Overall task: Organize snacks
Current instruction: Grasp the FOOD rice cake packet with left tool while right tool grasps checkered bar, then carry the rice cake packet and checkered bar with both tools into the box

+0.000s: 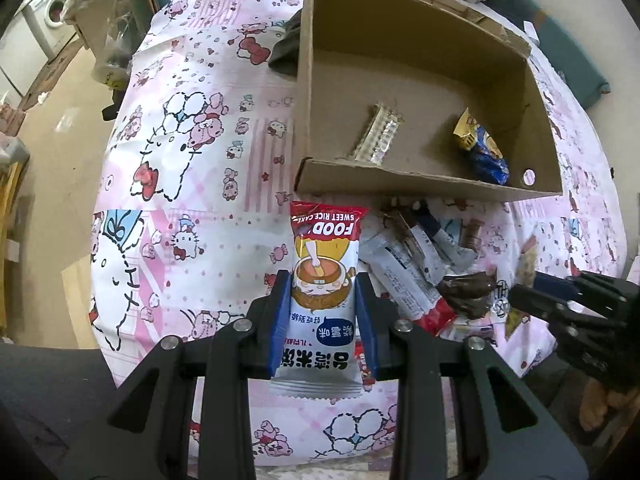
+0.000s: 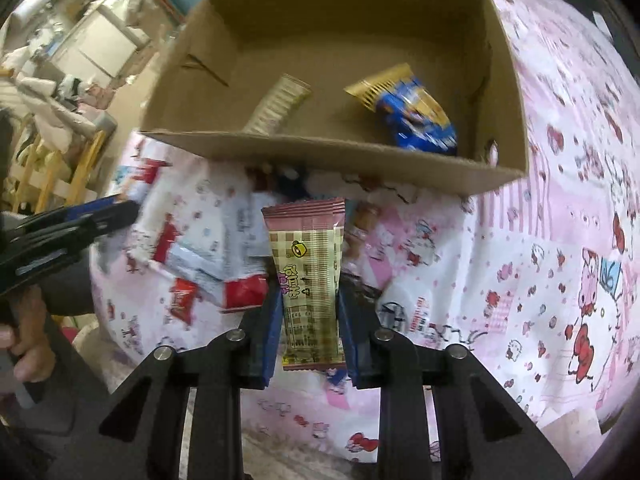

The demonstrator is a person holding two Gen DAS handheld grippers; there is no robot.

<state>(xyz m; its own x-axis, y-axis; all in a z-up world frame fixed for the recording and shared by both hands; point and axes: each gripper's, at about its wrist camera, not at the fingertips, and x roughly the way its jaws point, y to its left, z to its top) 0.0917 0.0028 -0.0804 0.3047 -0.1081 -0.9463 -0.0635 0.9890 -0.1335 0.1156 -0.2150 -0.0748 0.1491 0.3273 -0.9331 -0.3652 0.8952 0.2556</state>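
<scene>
My left gripper (image 1: 323,280) is shut on a red-and-white sweet rice cake packet (image 1: 324,280), held above the pink cartoon cloth just short of the cardboard box (image 1: 400,188). My right gripper (image 2: 308,292) is shut on a pink-and-cream checked snack packet (image 2: 310,280), held in front of the box's near wall (image 2: 320,156). Inside the box lie a clear ridged wafer pack (image 1: 378,136) (image 2: 278,104) and a blue-and-gold packet (image 1: 482,148) (image 2: 412,116). A heap of loose snack packets (image 1: 424,264) (image 2: 208,264) lies between the grippers, before the box.
The pink cartoon-print cloth (image 1: 192,184) (image 2: 540,264) covers the table. A dark object (image 1: 286,46) lies by the box's left wall. A washing machine (image 1: 48,12) and floor are at far left. The other gripper shows at the right edge (image 1: 576,300) and at the left edge (image 2: 68,228).
</scene>
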